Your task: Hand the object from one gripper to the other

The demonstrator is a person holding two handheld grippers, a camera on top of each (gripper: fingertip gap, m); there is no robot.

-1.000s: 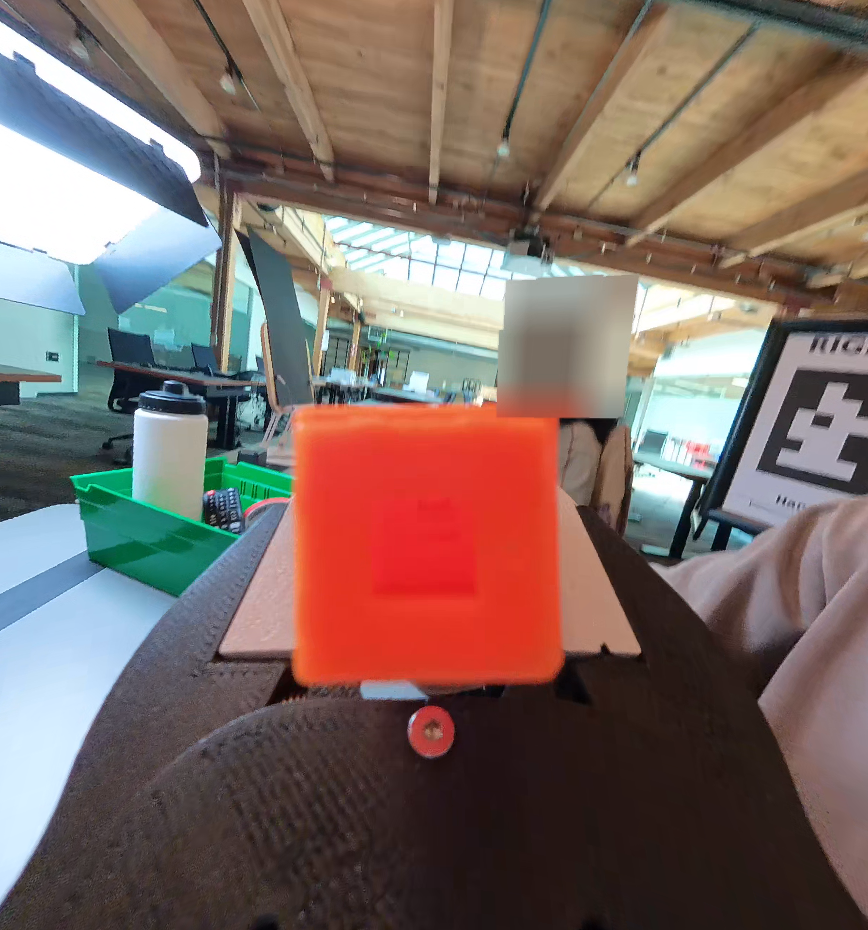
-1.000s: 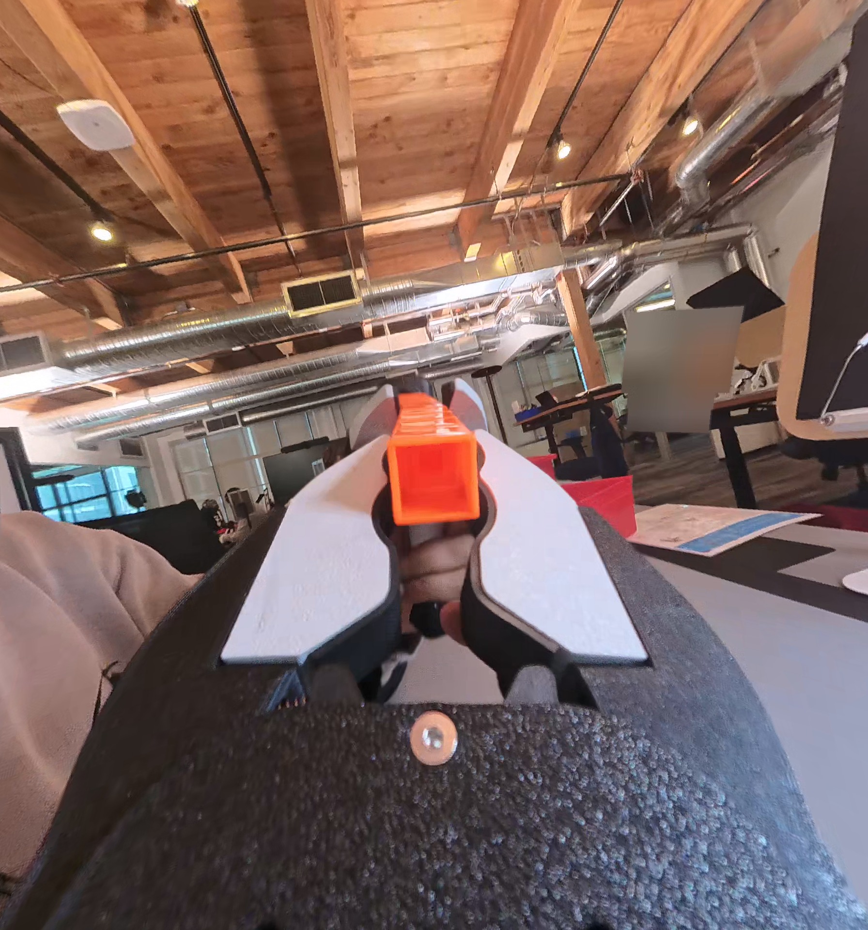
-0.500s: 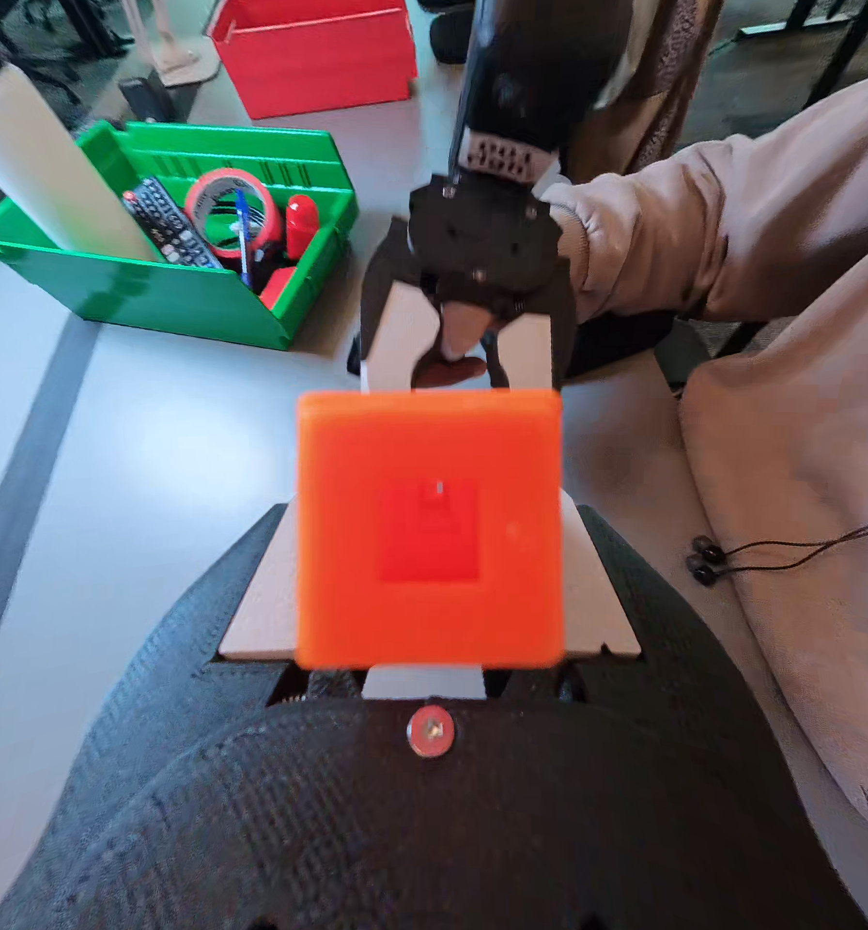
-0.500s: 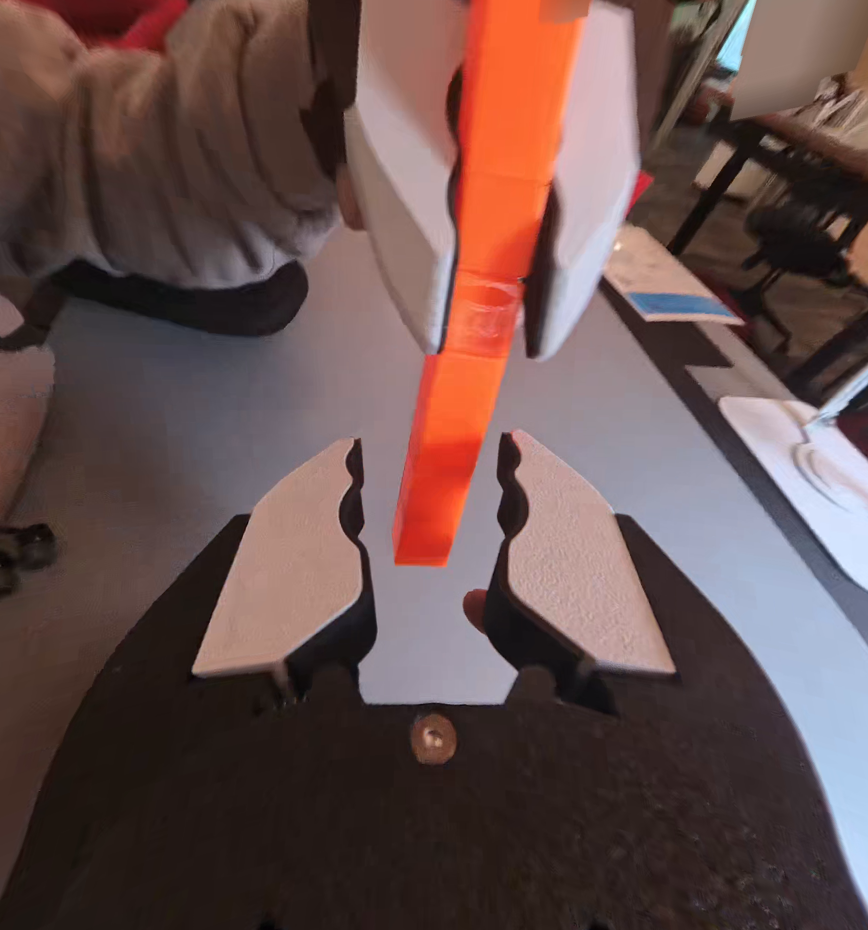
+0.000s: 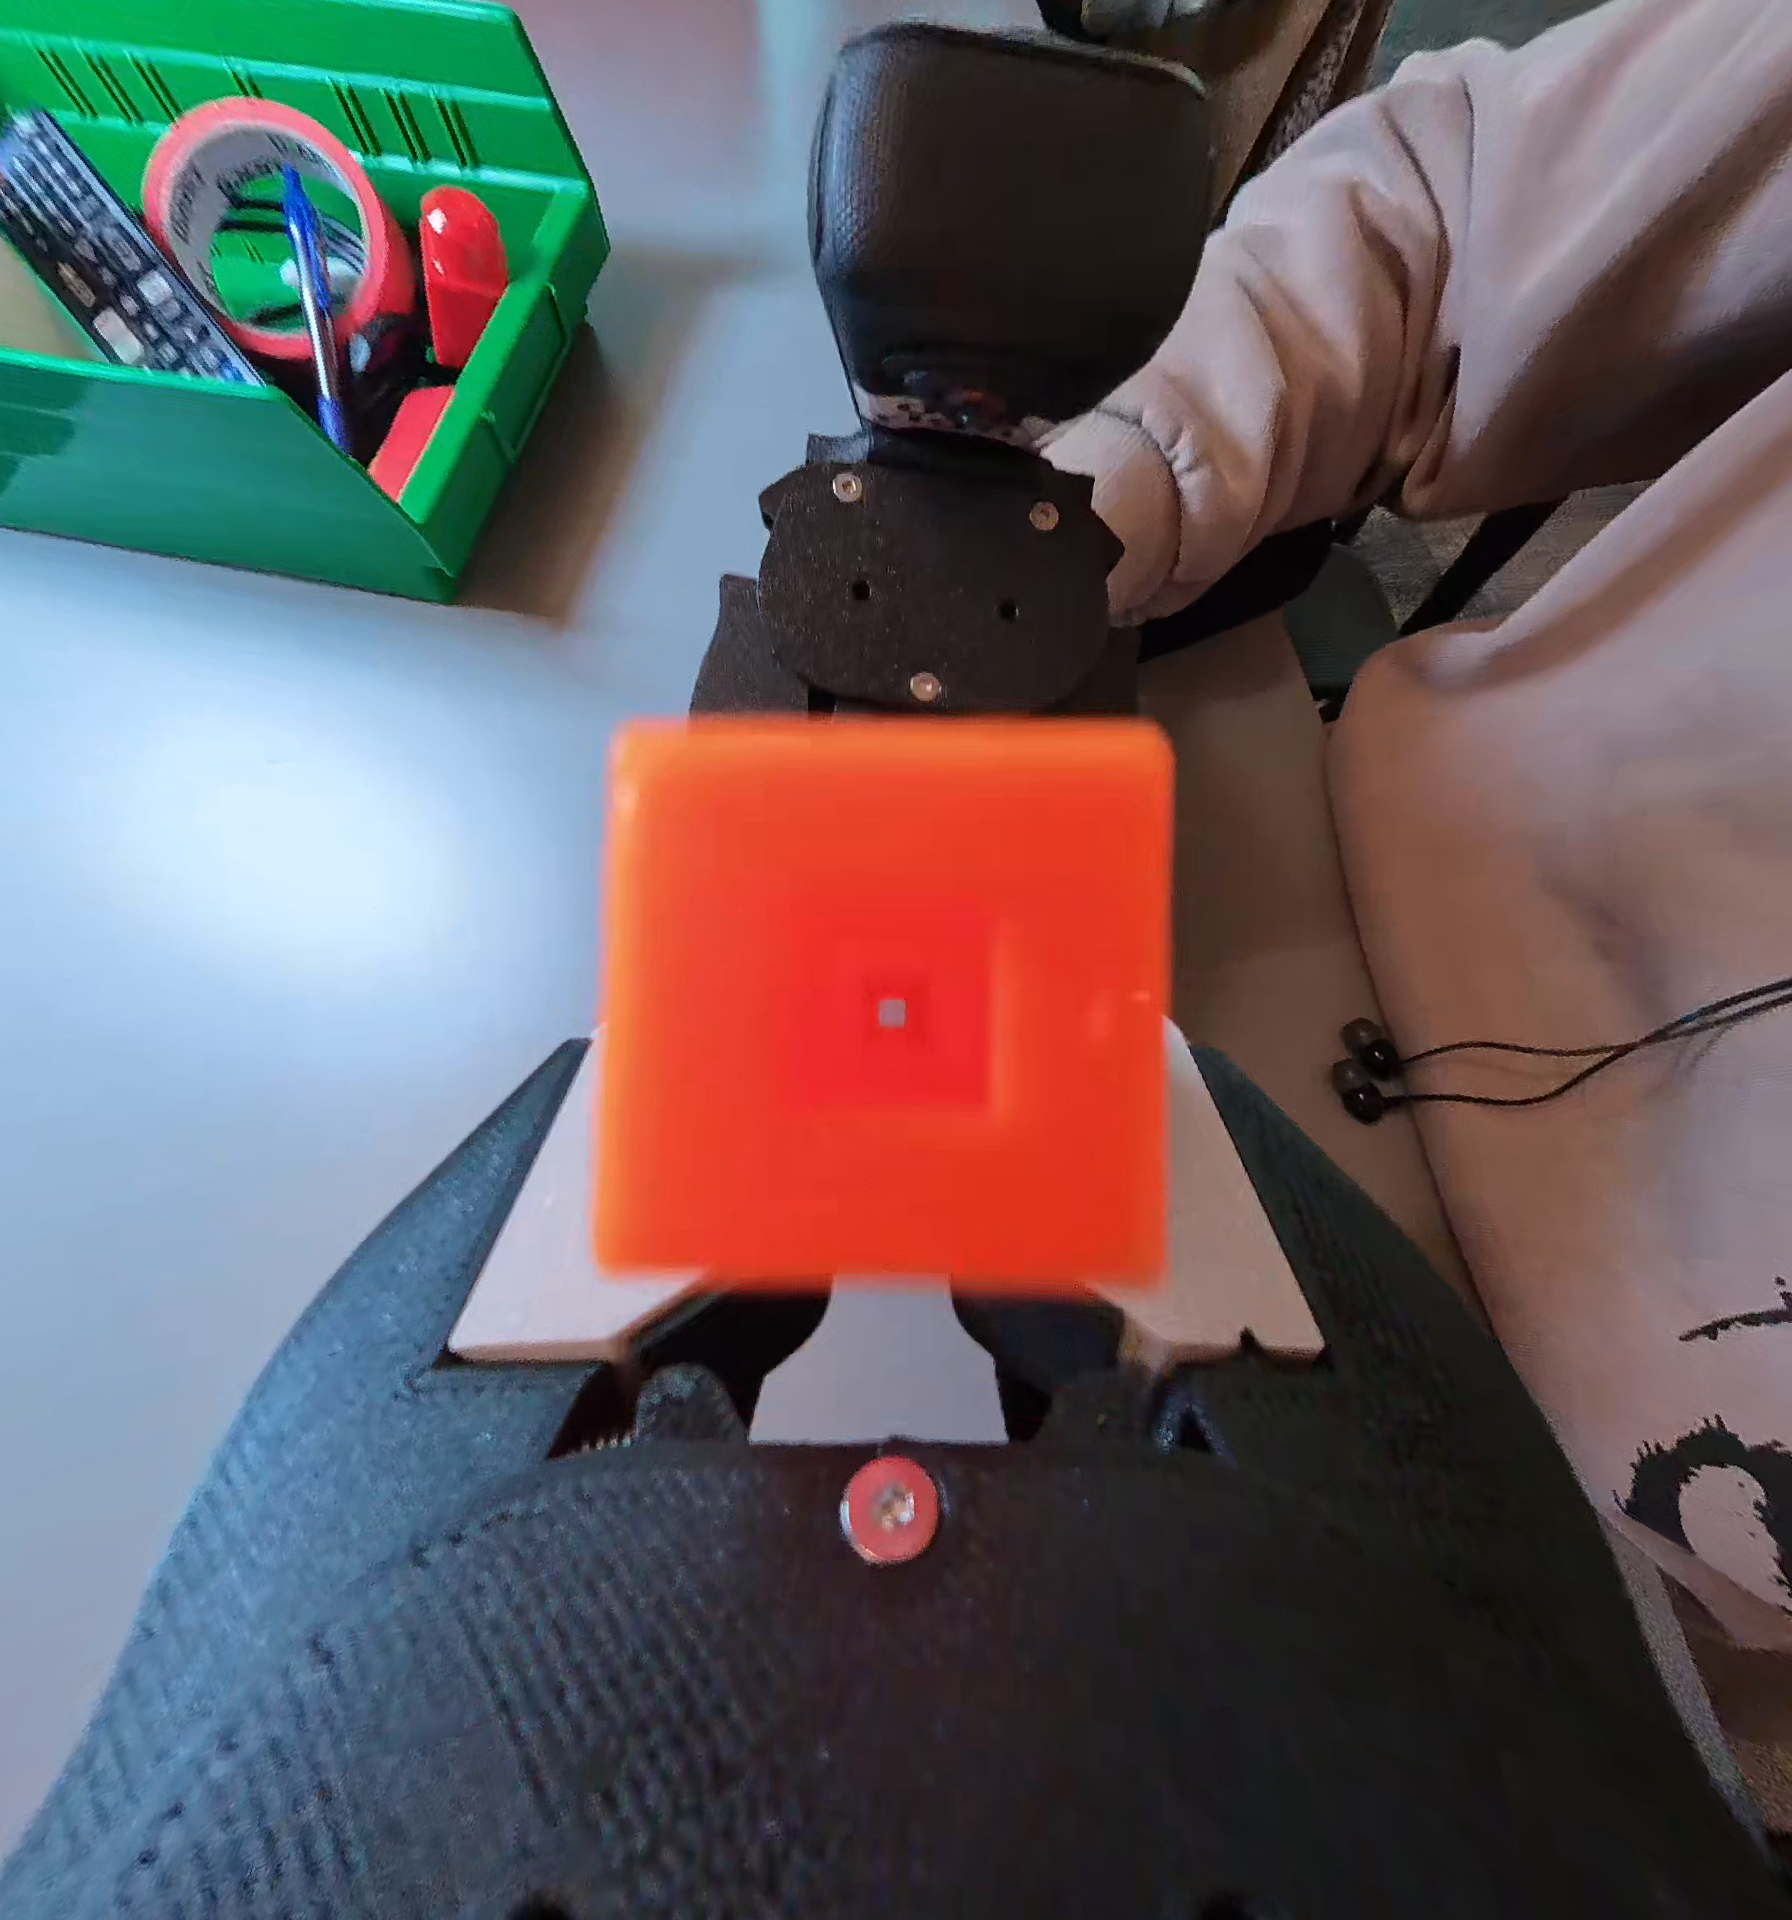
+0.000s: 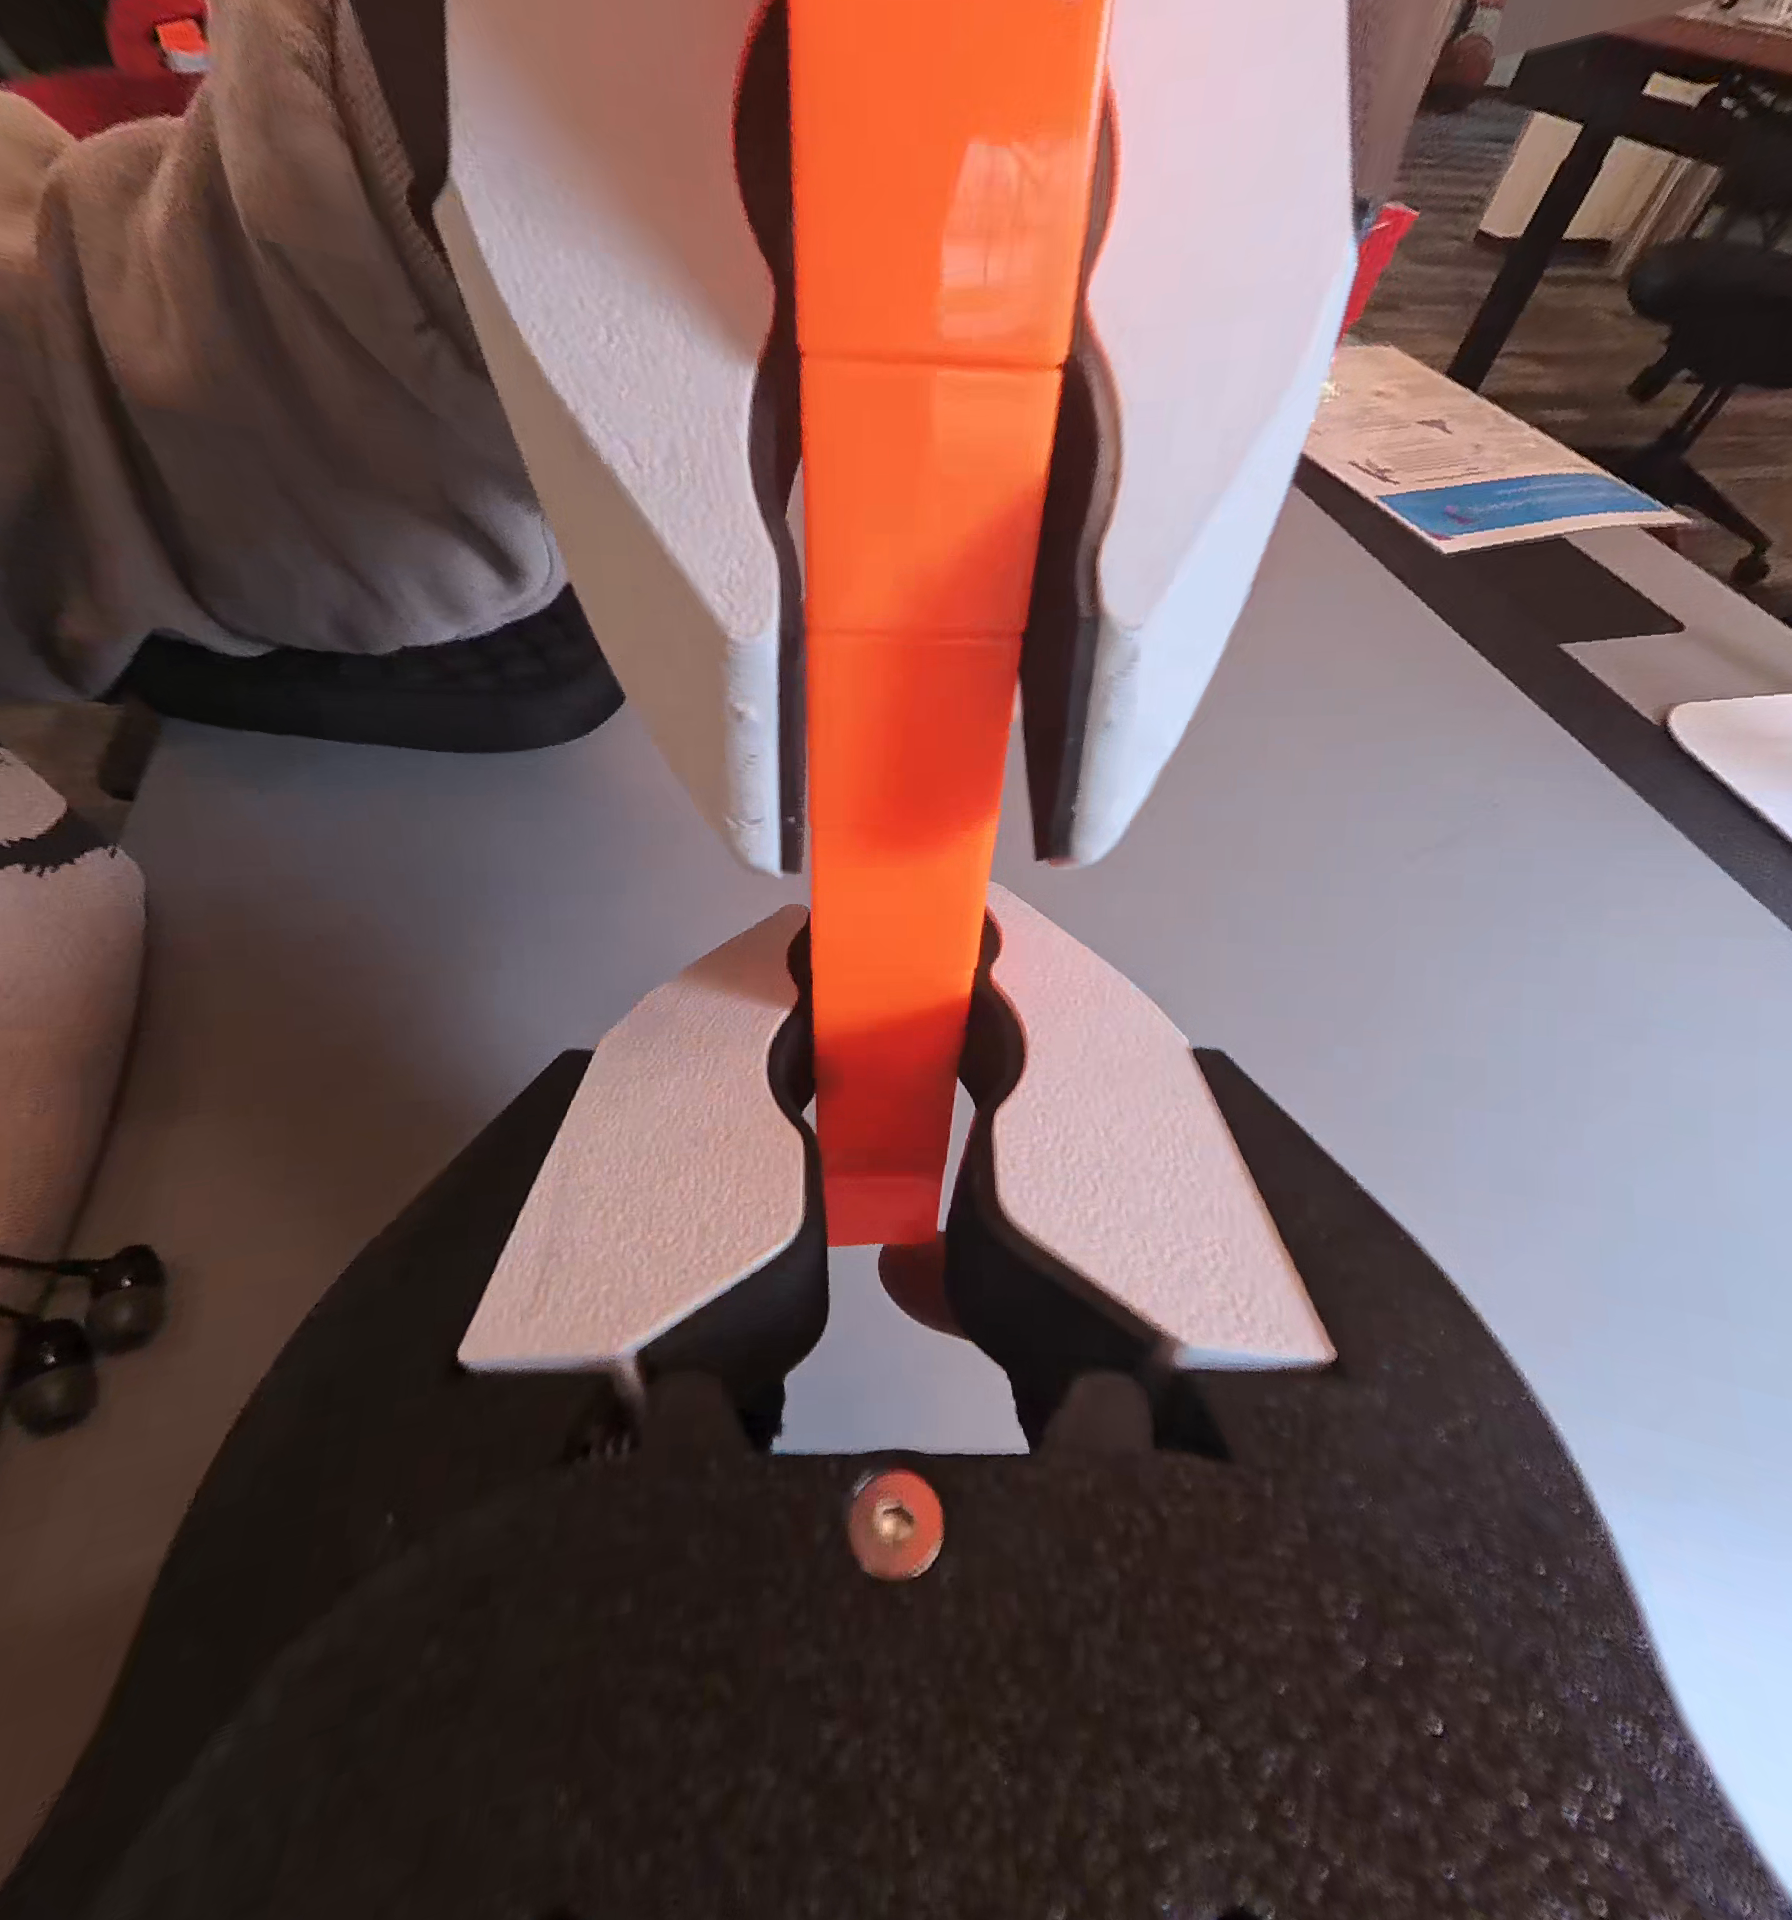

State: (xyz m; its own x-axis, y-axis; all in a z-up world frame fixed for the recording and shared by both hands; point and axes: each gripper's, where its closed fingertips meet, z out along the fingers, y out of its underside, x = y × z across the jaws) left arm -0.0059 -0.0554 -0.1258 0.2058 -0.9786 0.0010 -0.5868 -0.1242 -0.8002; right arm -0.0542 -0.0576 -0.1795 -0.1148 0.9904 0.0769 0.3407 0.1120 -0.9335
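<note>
Presently, left wrist view. Item: long orange square-section plastic bar (image 5: 887, 997), seen end-on, filling the middle of the picture. My left gripper (image 5: 887, 1195) has its white fingers (image 5: 539, 1247) pressed against the bar's sides, pinching it. I judge it is kept clamped so the bar cannot drop during the exchange. Beyond the bar: my right gripper's black body (image 5: 933, 592), facing me, held by a beige sleeve (image 5: 1391, 291). Far left on the grey table (image 5: 196, 831): green plastic bin (image 5: 196, 468) holding a tape roll (image 5: 268, 229), a remote and pens.

Next, right wrist view. The same orange bar (image 6: 923, 623) hangs over the table (image 6: 1391, 935), its upper length gripped between the left gripper's white fingers (image 6: 622, 416). My right gripper (image 6: 892, 1081) has drawn in on the bar's free lower end, pads (image 6: 663, 1143) touching both sides. Both grippers therefore hold one bar, tips nearly meeting. Judgement: handover at mid-point; the left's release not yet made.
</note>
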